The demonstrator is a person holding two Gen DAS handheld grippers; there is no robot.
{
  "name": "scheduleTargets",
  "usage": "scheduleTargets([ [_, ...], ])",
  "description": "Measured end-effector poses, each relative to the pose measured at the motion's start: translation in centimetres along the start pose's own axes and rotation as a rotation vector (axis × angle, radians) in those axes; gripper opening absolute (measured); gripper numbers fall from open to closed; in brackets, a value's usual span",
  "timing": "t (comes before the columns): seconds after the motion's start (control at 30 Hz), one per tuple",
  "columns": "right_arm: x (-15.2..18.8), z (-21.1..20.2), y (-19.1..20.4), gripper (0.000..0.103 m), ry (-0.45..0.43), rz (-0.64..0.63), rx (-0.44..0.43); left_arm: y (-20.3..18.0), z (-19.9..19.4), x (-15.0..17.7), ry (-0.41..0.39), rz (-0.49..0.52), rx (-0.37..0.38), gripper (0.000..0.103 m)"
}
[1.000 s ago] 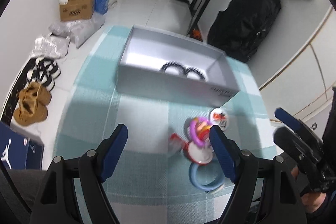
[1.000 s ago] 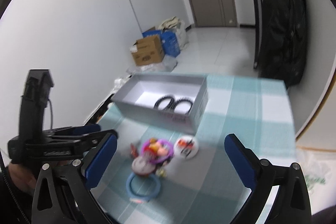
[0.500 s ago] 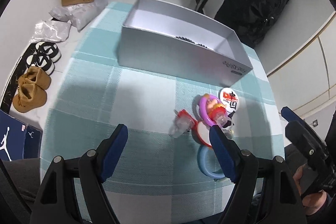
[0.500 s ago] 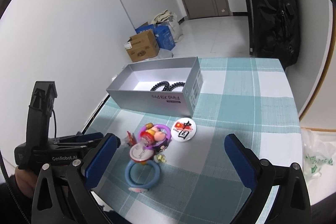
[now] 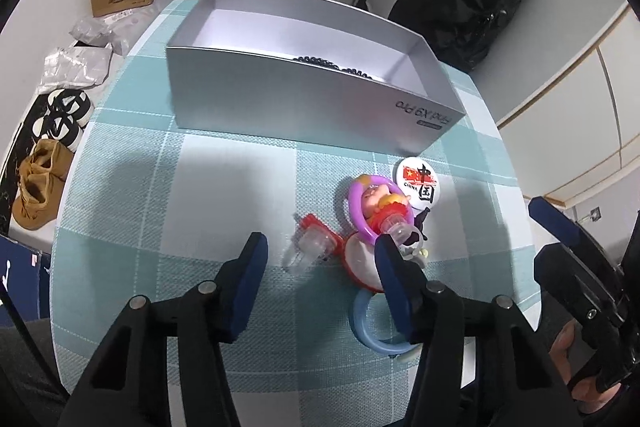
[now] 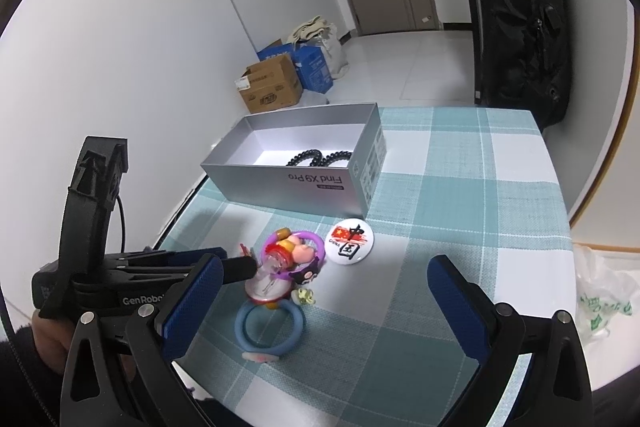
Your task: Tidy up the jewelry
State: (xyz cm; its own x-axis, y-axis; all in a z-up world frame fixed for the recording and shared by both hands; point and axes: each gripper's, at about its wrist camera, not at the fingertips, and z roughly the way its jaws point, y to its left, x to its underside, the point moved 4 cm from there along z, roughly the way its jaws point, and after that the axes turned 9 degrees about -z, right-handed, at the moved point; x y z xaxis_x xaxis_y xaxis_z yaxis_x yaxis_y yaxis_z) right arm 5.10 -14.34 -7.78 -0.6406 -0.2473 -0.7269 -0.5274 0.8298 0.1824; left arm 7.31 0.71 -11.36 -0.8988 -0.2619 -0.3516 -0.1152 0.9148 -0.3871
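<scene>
Clear-and-red clip lies between closing left tongs — untouched.

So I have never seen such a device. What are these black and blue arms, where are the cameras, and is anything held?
They are hand-held claws, one in each hand, each carrying a camera that looks along its fingers. The left claw is closing around a red-and-clear trinket on the checked tablecloth; nothing is gripped yet. The right claw is open and empty. Nearby lie a purple ring, a blue ring and a round badge. Black beads sit in the grey box.
</scene>
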Motion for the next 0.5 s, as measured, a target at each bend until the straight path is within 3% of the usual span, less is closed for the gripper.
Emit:
scheduleTargets([
  [0.37, 0.18, 0.25, -0.05, 0.103, 0.017, -0.006, 0.025, 0.29, 0.4, -0.21, 0.032, -0.016, 0.004, 0.017],
  [0.5, 0.36, 0.51, -0.12, 0.103, 0.028, -0.005, 0.029, 0.04, 0.38, -0.12, 0.034, -0.009, 0.003, 0.016],
])
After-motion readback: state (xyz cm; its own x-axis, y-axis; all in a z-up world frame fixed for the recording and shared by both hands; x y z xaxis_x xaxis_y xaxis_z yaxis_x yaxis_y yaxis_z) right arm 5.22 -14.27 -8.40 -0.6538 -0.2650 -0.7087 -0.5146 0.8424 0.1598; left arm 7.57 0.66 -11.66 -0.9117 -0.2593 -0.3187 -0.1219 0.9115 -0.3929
